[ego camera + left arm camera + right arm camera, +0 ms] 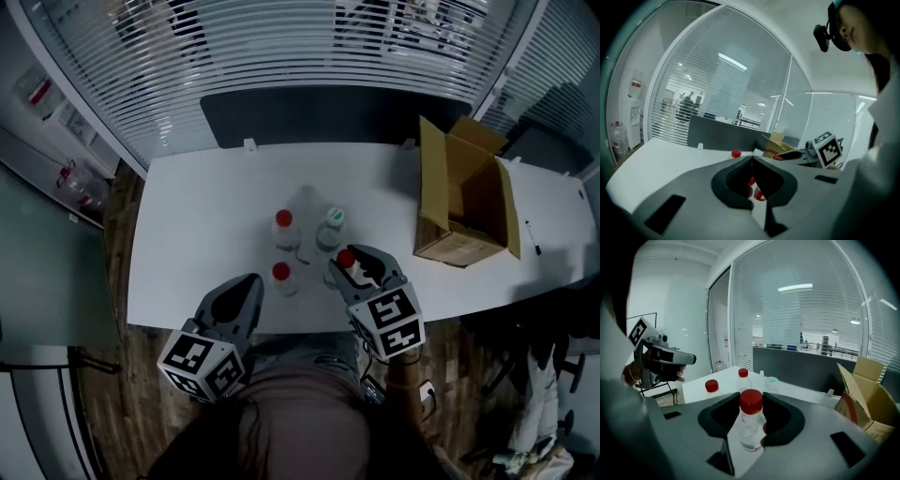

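Your right tool gripped the bottle upright between its jaws. Your left tool was closed and empty.

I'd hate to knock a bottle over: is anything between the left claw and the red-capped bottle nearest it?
Nothing visible. The left claw, shut, sits just left of that red-capped bottle, with only bare table between them. The right claw grips a second bottle further right, clear of that gap.

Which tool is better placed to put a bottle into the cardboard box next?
Probably right: the right tool grips a red-capped bottle and sits nearer the cardboard box; the left tool is shut and empty.
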A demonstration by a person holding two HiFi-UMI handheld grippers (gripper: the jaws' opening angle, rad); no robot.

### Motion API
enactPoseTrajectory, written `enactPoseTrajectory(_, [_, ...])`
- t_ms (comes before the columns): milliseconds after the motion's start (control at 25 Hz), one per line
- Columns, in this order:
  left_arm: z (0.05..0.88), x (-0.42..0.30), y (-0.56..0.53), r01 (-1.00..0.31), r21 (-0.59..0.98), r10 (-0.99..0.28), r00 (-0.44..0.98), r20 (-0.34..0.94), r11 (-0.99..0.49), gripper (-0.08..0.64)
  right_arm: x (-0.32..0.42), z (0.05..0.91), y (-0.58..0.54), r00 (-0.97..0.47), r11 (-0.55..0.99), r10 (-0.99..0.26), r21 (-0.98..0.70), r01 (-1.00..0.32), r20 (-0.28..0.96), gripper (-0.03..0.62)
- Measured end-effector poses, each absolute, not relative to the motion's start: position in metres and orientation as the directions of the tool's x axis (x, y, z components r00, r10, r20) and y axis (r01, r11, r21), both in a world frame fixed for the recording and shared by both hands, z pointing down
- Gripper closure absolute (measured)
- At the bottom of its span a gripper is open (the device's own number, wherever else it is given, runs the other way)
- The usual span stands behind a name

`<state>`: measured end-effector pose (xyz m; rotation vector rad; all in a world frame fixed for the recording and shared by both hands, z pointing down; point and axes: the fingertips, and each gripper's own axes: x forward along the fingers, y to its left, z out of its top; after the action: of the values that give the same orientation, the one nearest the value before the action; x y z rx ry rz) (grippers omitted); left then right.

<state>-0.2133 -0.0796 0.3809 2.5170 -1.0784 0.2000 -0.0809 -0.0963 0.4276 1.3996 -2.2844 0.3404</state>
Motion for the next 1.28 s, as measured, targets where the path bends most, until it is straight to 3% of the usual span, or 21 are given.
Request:
enactPoseTrajectory(760, [0.382,-0.215,-0.083,-0.720,0.303,-0.659,0.694,0.290,-0.624,0.551,-0.086,0.454,-0.098,-0.376,0.465,-0.749,0.029,-0.885,0.546,0.422])
enactPoseTrajectory(1280, [0.386,-0.209,-0.087,-0.706,0.305,-0.646,0.708,0.286,-0.639,0.551,-0.086,0.455,-0.102,-0.382,0.451,-0.769,0.012,-0.892,0.513,0.422])
